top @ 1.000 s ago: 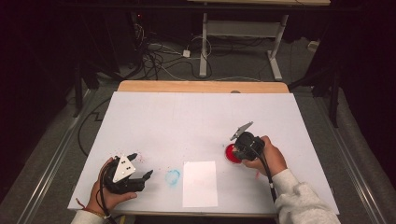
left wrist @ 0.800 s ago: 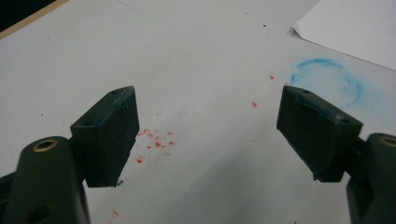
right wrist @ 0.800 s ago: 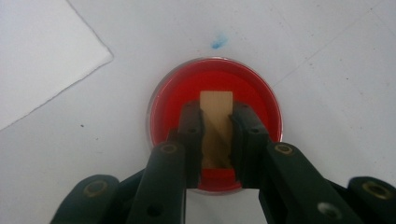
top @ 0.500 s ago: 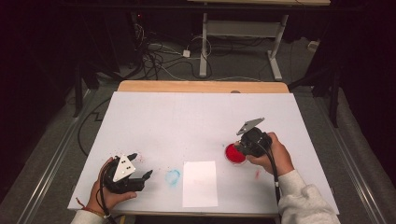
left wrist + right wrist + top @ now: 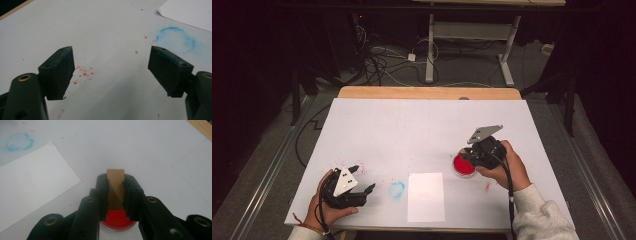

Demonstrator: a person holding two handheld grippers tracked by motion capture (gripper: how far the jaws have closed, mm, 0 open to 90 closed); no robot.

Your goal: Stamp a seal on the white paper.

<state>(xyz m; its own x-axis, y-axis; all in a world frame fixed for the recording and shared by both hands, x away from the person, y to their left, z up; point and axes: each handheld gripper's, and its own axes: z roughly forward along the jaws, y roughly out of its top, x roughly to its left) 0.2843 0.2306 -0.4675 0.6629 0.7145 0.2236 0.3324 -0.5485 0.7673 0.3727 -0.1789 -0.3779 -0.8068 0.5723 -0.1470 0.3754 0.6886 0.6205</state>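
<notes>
You've got the wooden stamp (image 5: 115,187) pinched tight in your right gripper (image 5: 115,192), jaws closed hard on both its sides, and it's hanging right over the red ink pad (image 5: 117,220), that round dish (image 5: 463,165) on the right half of the table. Whether the stamp's foot touches the ink, I can't tell from here.

The white sheet of paper (image 5: 426,196) lies near the front edge, just left of the dish, and it looks clean. That's your likely landing spot.

Watch out: the stamp sits a bit skewed between the jaws in the right gripper view. If it twists or slips, you'll get a smeared or one-sided print. A wet face can also drip on the way across; the table (image 5: 412,130) already carries red specks (image 5: 83,73) and a blue ring (image 5: 397,189) just left of the paper. The paper is loose too, so a slanted press could drag it.

Your left gripper (image 5: 361,181) rests near the front left corner, jaws wide apart, holding nothing. It's free to pin the sheet.

Room is generous: the whole back half of the table is bare. The tight side is the front, where the paper's near edge runs close to the table's edge.
</notes>
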